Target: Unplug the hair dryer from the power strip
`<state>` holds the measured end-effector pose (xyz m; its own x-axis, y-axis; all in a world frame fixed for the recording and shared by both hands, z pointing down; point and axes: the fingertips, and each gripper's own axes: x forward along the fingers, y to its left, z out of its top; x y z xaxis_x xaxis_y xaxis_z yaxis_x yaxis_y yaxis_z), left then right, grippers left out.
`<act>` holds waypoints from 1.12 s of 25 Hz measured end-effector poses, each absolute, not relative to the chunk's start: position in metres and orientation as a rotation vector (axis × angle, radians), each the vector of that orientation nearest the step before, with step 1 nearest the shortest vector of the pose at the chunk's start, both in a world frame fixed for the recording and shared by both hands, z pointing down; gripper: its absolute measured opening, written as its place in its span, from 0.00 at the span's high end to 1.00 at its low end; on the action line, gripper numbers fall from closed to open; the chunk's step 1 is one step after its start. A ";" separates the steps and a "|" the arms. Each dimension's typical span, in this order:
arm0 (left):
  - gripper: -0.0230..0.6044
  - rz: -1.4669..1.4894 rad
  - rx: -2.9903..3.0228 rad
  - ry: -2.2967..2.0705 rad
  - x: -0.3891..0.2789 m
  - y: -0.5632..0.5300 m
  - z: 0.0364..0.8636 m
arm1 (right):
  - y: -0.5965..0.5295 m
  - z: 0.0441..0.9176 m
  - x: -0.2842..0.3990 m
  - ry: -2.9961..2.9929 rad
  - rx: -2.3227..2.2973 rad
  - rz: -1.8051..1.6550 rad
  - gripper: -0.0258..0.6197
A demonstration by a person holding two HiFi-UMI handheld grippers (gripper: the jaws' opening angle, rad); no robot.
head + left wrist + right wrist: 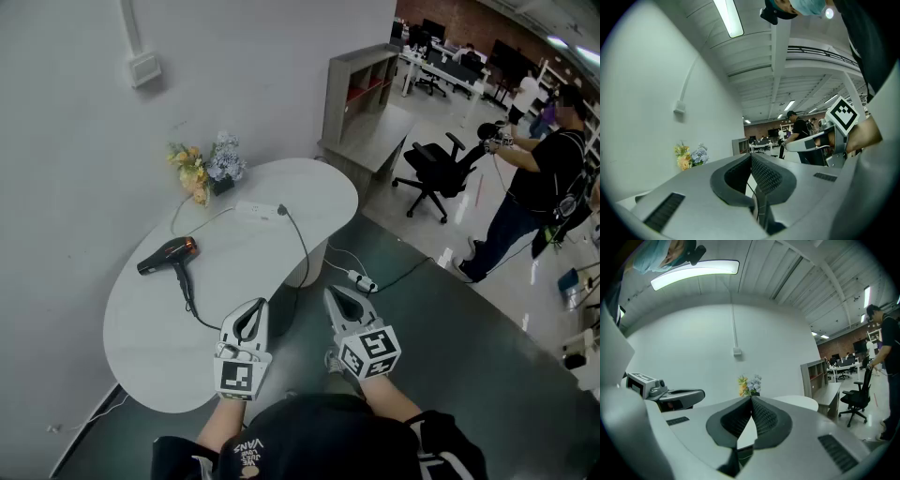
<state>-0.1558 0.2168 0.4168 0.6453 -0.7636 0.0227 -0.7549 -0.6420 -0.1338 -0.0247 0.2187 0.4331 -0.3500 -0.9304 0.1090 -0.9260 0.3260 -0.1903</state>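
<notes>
A black hair dryer [169, 256] with an orange end lies on the white oval table [150, 337]. Its black cord [298, 246] loops across the table to a plug in the white power strip [260, 209] near the flowers. My left gripper [257, 305] hangs over the table's near edge, shut, with nothing between its jaws. To its right my right gripper [331, 293] is held over the dark floor, shut and empty too. Both are well short of the power strip. In the gripper views each pair of jaws meets at the tip [751, 155] [751, 398].
A bunch of flowers [206, 166] stands at the table's far edge by the wall. A second white power strip [361, 280] lies on the floor beside the table. Further off are a grey shelf unit [361, 94], a black office chair [436, 169] and a standing person [530, 192].
</notes>
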 end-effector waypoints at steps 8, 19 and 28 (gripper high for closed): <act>0.88 -0.139 -2.785 1.258 -0.130 0.187 0.432 | 0.185 0.447 -0.005 2.564 -1.784 -0.366 0.89; 0.77 -0.231 -2.786 1.413 -0.097 0.137 0.464 | 0.127 0.484 0.025 2.688 -1.673 -0.514 0.74; 0.73 -0.265 -2.718 1.590 -0.079 0.094 0.477 | 0.076 0.500 0.046 2.819 -1.547 -0.558 0.69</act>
<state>-0.0787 0.0939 0.4766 0.4798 -0.8639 0.1533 -0.8669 -0.4936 -0.0688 0.0457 0.0756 0.5000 -0.5449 -0.7949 0.2669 -0.8366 0.4940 -0.2366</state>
